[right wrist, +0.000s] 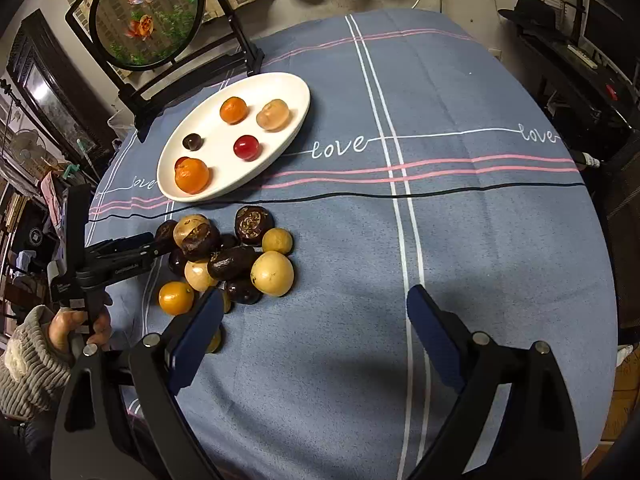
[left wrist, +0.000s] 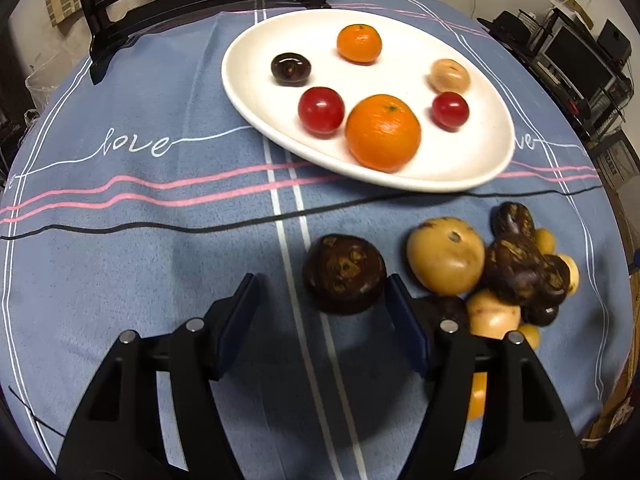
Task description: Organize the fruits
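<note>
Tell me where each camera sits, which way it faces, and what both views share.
Left wrist: on the left gripper, angled down at the tablecloth; its open fingers flank a dark brown fruit without pressing it.
Right wrist: on the right gripper, angled down over bare cloth, open and empty; at left show the left gripper and the hand holding it, in a grey sleeve.
Shared: the white plate with six fruits, the loose fruit pile, the cloth.
</note>
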A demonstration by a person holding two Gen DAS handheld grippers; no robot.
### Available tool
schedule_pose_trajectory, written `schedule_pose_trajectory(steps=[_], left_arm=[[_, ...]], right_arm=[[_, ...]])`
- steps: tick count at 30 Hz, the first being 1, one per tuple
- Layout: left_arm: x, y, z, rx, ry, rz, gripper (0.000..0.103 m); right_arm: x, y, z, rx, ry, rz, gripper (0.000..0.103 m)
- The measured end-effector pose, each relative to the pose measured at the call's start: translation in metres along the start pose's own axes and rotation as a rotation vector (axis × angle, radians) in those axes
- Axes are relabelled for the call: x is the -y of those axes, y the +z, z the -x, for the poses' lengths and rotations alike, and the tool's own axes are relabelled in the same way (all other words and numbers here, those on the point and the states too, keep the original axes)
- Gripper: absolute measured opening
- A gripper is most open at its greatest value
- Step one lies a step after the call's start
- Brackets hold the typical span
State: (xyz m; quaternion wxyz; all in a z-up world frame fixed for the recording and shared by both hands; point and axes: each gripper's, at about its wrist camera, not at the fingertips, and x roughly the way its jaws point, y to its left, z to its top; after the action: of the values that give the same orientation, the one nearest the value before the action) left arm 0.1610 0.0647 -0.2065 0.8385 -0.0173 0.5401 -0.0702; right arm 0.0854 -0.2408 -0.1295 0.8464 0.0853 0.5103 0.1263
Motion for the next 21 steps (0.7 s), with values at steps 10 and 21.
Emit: schedule_pose_trajectory(steps=[10, 21], left_arm=[[-0.022, -0.006, 0.004, 0.011, 0.042, 0.062, 0.063], [-0.030, -0.031, 0.019, 0.003, 0.044, 0.120, 0.063]], right_arm=[[-0.006, 0.002, -0.005, -0.030, 0.015, 0.023, 0.093], [-0.034, 0.003, -0.061, -0.154, -0.025, 0.206, 0.093]])
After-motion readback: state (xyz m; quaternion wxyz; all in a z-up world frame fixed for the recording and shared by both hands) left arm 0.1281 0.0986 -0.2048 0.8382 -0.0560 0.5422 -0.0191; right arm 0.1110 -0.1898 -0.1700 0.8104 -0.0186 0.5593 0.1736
